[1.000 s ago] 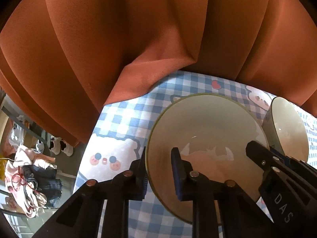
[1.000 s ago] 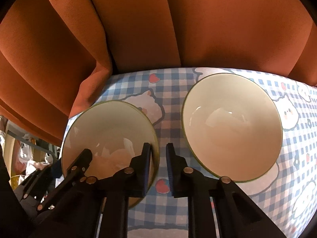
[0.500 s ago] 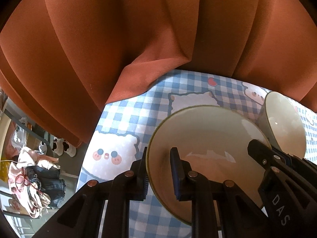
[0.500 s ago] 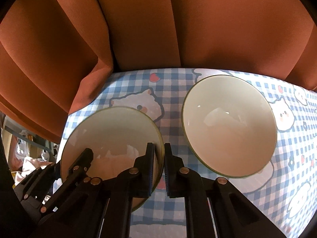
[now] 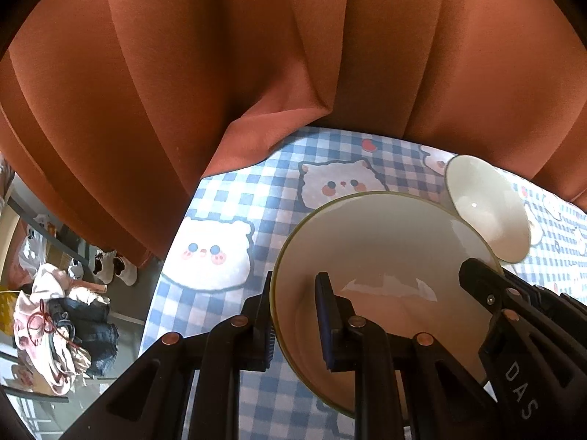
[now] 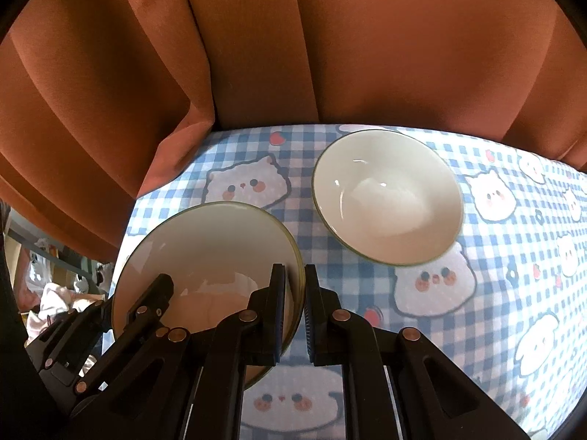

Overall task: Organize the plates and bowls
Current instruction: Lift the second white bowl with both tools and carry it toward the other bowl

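A cream plate (image 5: pixel 385 242) with a thin green rim hangs tilted above the checked tablecloth, held from both sides. My left gripper (image 5: pixel 295 286) is shut on its left rim, one finger inside the plate and one outside. My right gripper (image 6: pixel 295 275) is shut on the opposite rim of the same plate (image 6: pixel 212 249). Each gripper also shows in the other's view: the right gripper (image 5: pixel 477 275) at the plate's far side, the left gripper (image 6: pixel 157 289) at lower left. A cream bowl (image 6: pixel 389 198) stands on the cloth beyond the plate, also seen as the bowl (image 5: pixel 488 212) at right.
The table carries a blue-and-white checked cloth (image 6: pixel 495 293) with cartoon animal faces. An orange curtain (image 6: pixel 293 55) hangs along the table's far edge and drapes over its left corner. Below the left edge, the floor holds a pile of clothes (image 5: pixel 62 311) and shoes (image 5: pixel 110 271).
Both grippers have lifted the plate and drawn it back from the curtain; the bowl and the cloth pattern now look smaller and farther off. The bowl has stayed where it stood.
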### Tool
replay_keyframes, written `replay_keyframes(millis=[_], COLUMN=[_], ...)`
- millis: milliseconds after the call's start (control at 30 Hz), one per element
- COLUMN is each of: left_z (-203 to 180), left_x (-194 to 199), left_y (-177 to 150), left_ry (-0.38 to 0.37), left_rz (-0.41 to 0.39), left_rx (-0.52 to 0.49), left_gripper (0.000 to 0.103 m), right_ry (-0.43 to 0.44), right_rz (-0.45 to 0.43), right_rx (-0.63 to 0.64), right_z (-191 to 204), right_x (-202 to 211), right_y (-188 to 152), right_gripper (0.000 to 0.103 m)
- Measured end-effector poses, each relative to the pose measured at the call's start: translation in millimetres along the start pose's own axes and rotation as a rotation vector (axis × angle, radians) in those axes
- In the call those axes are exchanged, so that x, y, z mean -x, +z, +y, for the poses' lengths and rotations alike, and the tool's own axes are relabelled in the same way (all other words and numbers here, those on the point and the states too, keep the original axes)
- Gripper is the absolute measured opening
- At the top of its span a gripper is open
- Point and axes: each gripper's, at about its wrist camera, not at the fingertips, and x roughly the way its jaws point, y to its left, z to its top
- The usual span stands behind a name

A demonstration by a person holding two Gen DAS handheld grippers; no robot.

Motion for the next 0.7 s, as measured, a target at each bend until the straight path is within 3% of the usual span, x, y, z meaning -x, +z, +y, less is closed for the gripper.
replay_keyframes(millis=[700], left_z=[-29], left_x=[78], left_y=[-50], left_ry=[-0.094], left_rz=[-0.063], left_rx=[-0.083], left_gripper=[0.017], right_ry=[-0.059], right_rz=[-0.067], right_rx=[-0.075], right_z=[-33], right_x=[96], right_y=[-60], right_gripper=[0.013])
